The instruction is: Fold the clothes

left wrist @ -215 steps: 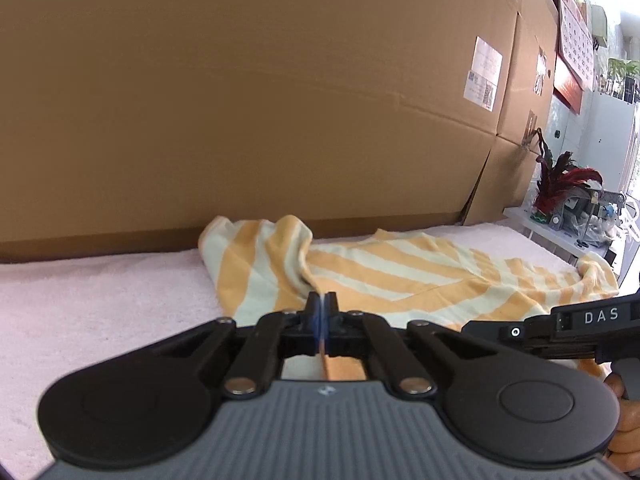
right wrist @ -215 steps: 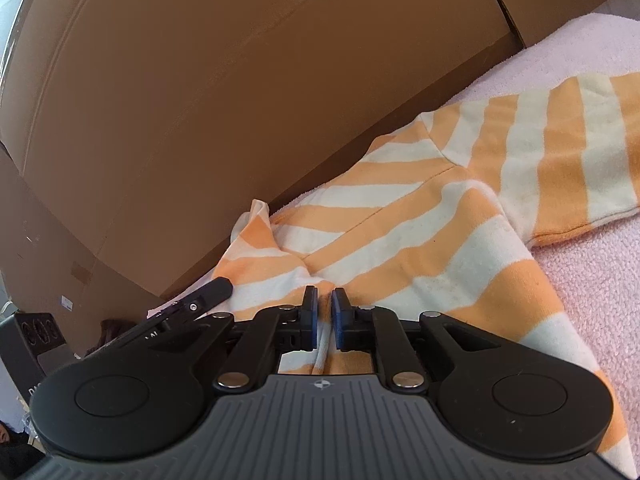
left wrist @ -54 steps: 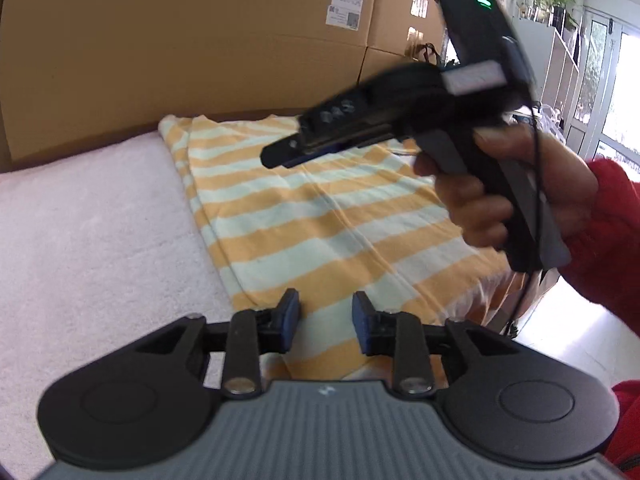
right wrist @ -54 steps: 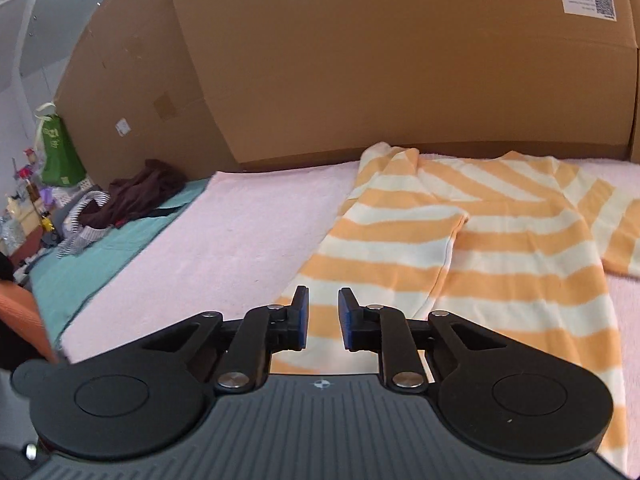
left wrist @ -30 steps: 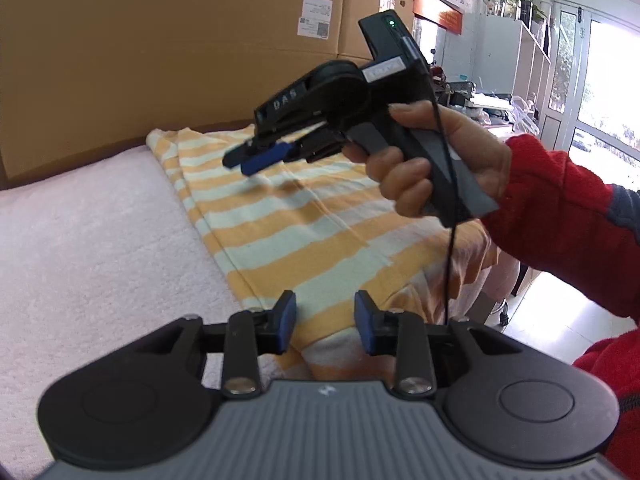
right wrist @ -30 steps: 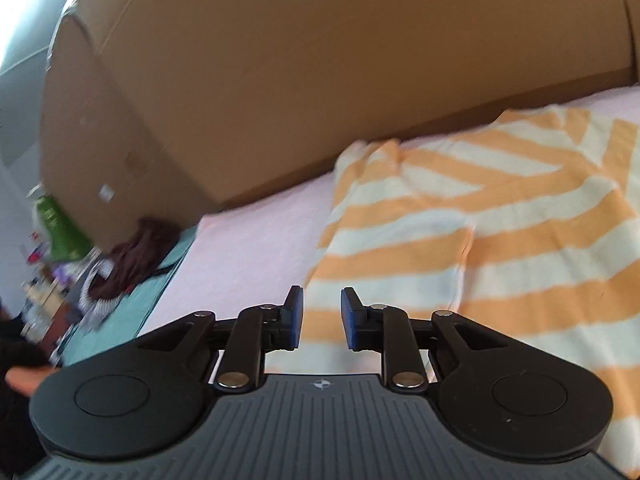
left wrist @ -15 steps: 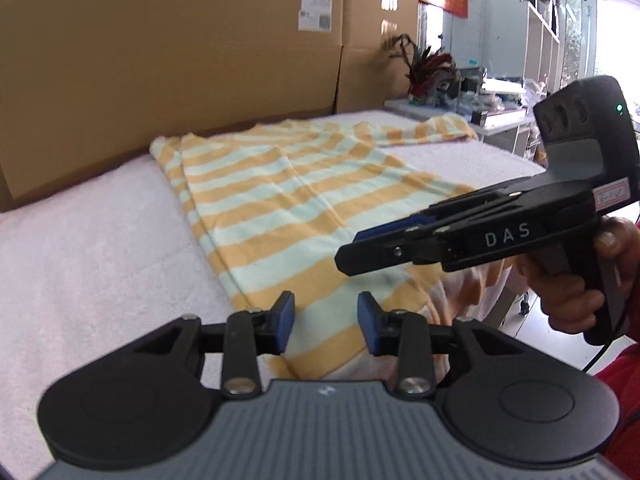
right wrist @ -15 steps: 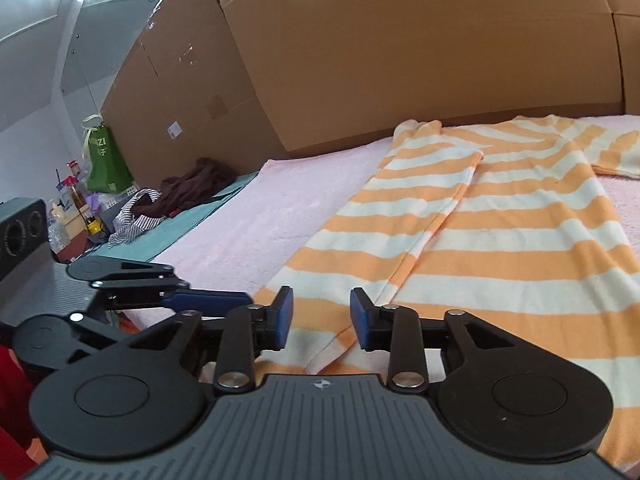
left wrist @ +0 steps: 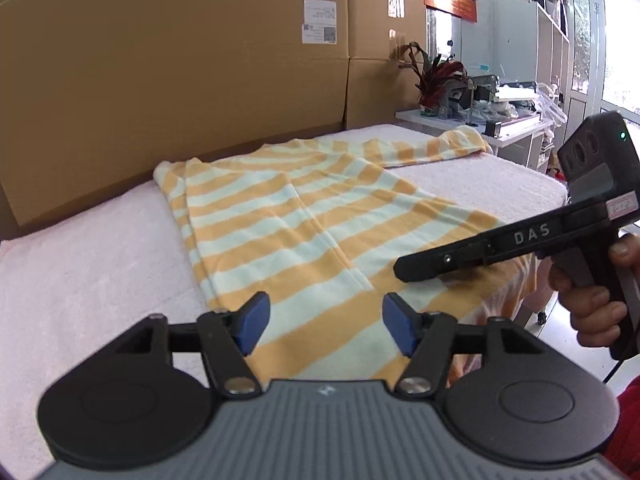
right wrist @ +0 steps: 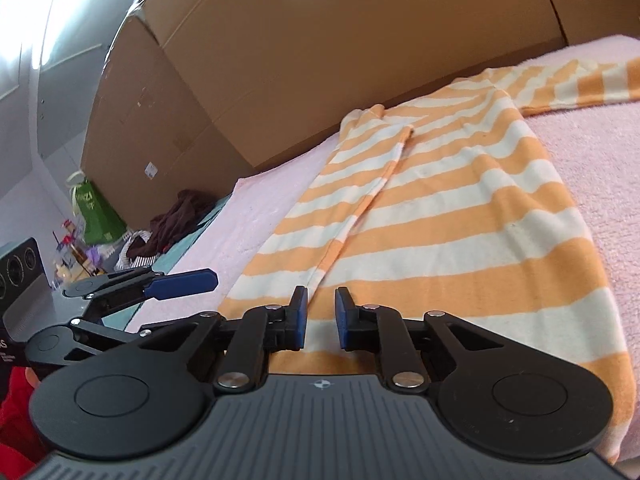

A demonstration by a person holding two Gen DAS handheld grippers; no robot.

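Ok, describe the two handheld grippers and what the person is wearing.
Both are black plastic: the left gripper and right gripper have blue pads, silver pivot screws and ribbed grey bodies. The right one's side reads "DAS", with a green light and black cable. Red sleeve.

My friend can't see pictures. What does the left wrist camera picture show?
An orange-and-white striped shirt lies spread flat on a pink towel-covered table, with cardboard boxes behind. The left gripper, fingers wide apart, hovers at the shirt's near hem, holding nothing. A hand holds the right gripper over the shirt's right side.
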